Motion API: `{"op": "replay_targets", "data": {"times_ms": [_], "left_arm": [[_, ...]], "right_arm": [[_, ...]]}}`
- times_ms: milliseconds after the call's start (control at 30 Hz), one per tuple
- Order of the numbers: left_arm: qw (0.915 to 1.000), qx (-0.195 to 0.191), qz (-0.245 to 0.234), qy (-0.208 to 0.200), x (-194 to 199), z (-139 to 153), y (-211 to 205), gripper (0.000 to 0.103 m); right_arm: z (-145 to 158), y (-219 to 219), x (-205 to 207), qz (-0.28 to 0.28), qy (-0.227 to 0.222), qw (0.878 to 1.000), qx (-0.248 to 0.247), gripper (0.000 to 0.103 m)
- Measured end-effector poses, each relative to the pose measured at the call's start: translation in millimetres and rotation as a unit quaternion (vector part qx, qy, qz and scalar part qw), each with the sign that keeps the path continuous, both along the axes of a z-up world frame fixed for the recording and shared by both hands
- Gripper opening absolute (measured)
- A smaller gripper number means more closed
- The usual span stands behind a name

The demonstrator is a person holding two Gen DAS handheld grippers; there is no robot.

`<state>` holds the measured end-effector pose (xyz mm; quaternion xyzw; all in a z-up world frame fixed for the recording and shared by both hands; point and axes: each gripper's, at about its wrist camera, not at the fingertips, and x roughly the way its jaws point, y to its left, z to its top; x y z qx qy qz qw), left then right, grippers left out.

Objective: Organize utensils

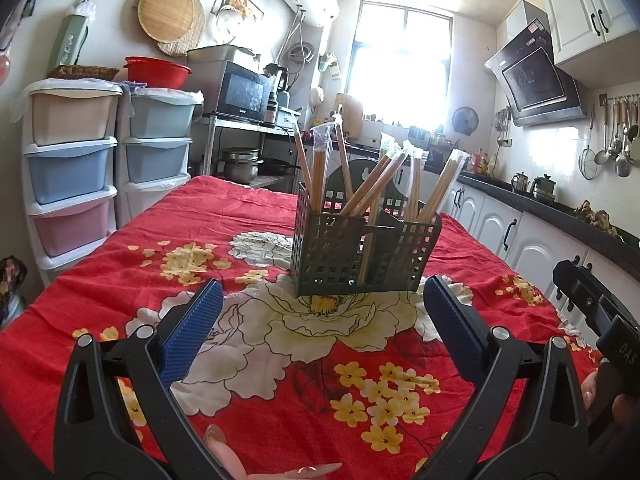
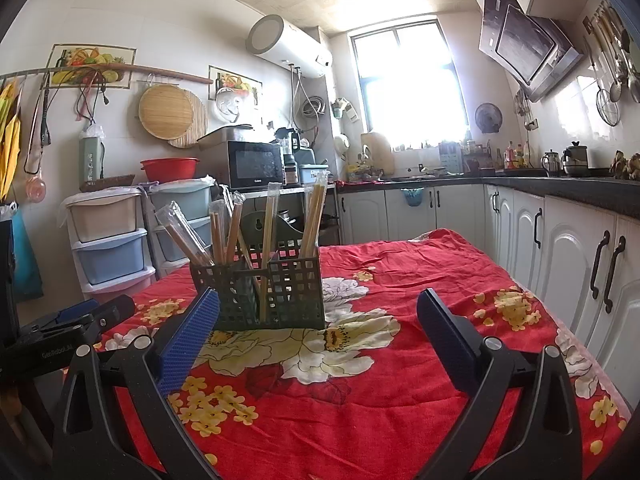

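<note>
**Chopsticks stand loose in a light slotted holder**

Chopsticks (image 1: 370, 192) in clear plastic sleeves lean at mixed angles in the dark green holder (image 1: 352, 256), which stands on the red floral cloth (image 1: 248, 408) over the bench, at twelve o'clock from the left claw (image 1: 324, 320) and near eleven o'clock from the right claw (image 2: 318, 320). Both claws are spread wide and hold nothing.

The sticks look light, stiff and thin, and their sleeves are probably slick; a pinch on the upper shaft, clear of the crinkly sleeve tip, seems safest. The holder looks like thin plastic and could tip or slide on the soft cloth if a stick is dragged sideways.

Open cloth lies between claws and holder. The bench edge falls away at three o'clock toward the white cabinets (image 2: 560, 248).
</note>
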<state>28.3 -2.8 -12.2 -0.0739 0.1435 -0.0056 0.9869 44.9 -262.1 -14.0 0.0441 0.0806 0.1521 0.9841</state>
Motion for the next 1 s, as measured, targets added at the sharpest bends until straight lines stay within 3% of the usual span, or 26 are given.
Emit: {"op": "replay_targets", "data": {"times_ms": [433, 667, 767, 867, 1000], "left_arm": [[1.0, -0.004, -0.001, 0.004, 0, -1, 0, 0.092], [0.9989, -0.007, 0.034, 0.031, 1, 0, 6, 0.092], [0.997, -0.009, 0.049, 0.059, 7, 11, 24, 0.092], [0.9917, 0.004, 0.07, 0.107, 31, 19, 51, 0.092], [0.9726, 0.027, 0.119, 0.198, 88, 4, 90, 0.092]], "right_arm": [[0, -1, 0, -0.003, 0.0, 1.0, 0.002, 0.097], [8, -14, 11, -0.051, 0.031, 0.998, -0.001, 0.097], [16, -31, 34, -0.071, 0.07, 0.995, 0.002, 0.097], [15, -45, 82, -0.096, 0.156, 0.983, -0.03, 0.097], [-22, -52, 167, -0.132, 0.298, 0.938, -0.118, 0.097]]}}
